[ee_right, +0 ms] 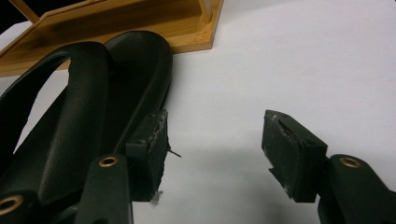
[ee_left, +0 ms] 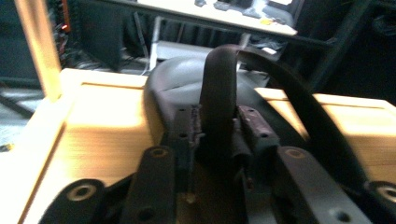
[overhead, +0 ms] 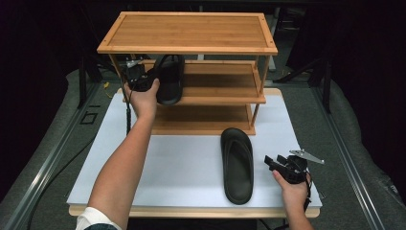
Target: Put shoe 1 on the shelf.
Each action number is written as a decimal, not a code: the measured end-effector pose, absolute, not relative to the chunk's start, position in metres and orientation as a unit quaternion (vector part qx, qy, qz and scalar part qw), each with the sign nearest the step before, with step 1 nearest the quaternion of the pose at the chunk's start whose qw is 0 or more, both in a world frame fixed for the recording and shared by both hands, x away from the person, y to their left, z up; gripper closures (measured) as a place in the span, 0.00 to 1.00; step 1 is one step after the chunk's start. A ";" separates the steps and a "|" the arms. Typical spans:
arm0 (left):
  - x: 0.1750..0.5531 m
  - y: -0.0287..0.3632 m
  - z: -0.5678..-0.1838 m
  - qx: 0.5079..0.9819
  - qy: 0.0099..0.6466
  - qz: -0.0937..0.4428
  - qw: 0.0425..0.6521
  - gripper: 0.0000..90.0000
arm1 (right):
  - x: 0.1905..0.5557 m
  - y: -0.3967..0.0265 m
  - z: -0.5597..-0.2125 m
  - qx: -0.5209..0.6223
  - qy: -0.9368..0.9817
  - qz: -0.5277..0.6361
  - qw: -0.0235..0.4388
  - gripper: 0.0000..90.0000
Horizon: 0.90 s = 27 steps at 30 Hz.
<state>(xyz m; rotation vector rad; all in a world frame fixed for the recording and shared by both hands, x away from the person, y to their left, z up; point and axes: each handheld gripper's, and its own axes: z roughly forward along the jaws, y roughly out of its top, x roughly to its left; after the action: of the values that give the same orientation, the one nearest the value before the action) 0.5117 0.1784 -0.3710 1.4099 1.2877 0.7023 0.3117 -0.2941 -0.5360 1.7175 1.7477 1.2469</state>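
- With our left gripper (overhead: 149,79) we are pinching the strap of a black slipper (overhead: 170,79); in the left gripper view the pads (ee_left: 254,128) are pressing on either side of that strap (ee_left: 218,88).
- That slipper is resting on the middle shelf (overhead: 218,81) of the bamboo shoe rack (overhead: 189,32), towards its left end, with its near end hanging just over the shelf's front edge.
- We are holding our right gripper (overhead: 275,165) low over the white table (overhead: 186,163), jaws spread wide with nothing between them.
- The second black slipper (overhead: 237,165) is lying flat on the table in front of the rack, just beside our right gripper's left jaw; in the right gripper view its edge (ee_right: 140,93) is lying right against that jaw's pad (ee_right: 154,149).
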 end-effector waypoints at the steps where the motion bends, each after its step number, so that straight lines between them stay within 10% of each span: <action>1: 0.510 0.179 -0.370 0.590 0.536 0.295 0.526 0.75 | 0.312 -0.294 -0.536 0.612 0.624 0.445 0.195 0.46; 27: 0.402 0.204 -0.373 0.639 0.421 0.286 0.576 0.48 | 0.300 -0.254 -0.517 0.523 0.684 0.433 0.267 0.44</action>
<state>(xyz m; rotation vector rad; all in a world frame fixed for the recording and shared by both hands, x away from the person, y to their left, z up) 0.4021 0.2044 -0.3725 1.4961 0.9866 0.6704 0.2998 -0.2536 -0.5168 1.4117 1.8460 1.1675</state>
